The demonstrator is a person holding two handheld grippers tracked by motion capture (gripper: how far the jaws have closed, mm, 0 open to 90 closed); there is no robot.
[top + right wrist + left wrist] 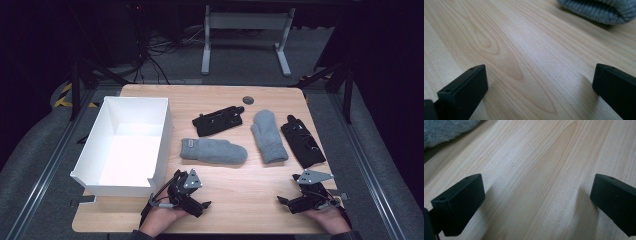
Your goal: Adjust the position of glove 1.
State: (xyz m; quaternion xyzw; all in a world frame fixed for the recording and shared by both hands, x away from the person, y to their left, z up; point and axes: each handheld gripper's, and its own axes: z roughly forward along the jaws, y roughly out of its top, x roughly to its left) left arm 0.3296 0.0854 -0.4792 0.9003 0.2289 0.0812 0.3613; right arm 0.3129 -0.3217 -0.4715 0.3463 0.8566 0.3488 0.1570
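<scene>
Both tongs, left [192, 192] and right [295, 192], stood apart over bare table [240, 200]; the high view added grey mittens [214, 151], white box [127, 145]

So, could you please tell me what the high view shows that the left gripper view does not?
High view alone: the white open-topped box, two black gloves, the upright grey knitted mitten and both tongs. Left gripper view alone: a close look between its open jaws. Both share the pale wooden table and the lying grey mitten.

High cam looked forward and down over the whole counter [235, 200]. Both claw cams sat low, skimming its woodgrain up close, each catching a grey mitten [599, 10] edge.
</scene>
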